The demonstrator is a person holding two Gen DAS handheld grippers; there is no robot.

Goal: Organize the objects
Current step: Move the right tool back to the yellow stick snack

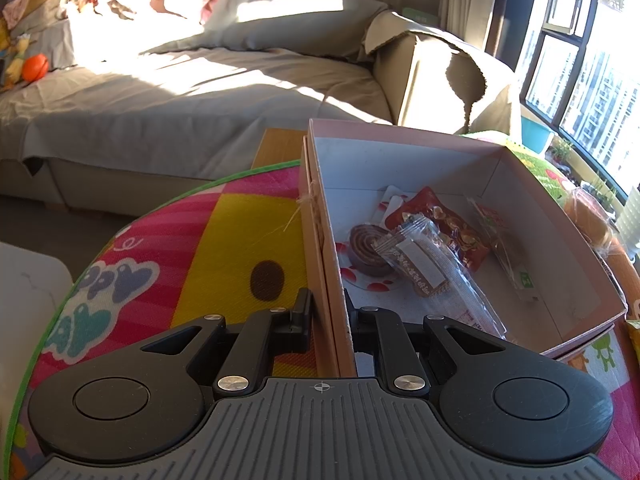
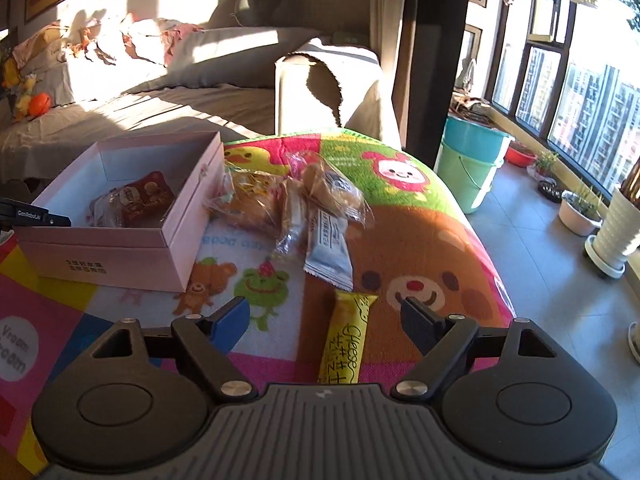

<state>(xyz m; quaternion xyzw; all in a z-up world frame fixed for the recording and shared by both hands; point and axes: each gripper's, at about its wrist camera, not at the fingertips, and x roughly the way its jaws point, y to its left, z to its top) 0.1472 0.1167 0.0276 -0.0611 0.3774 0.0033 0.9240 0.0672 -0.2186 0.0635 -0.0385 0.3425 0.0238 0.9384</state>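
My left tool (image 1: pixel 329 312) is clamped on the box (image 1: pixel 334 280) wall; my right tool (image 2: pixel 326 320), jaws apart, straddles the cheese stick (image 2: pixel 347 340). Next I lower and close on it.

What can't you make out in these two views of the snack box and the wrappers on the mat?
- Left wrist view: the pink box corner near the left gripper, hidden by the gripper body.
- Right wrist view: the yellow cheese stick lower end, covered by the right gripper body.
- Right wrist view: the white wrapper print, too small.
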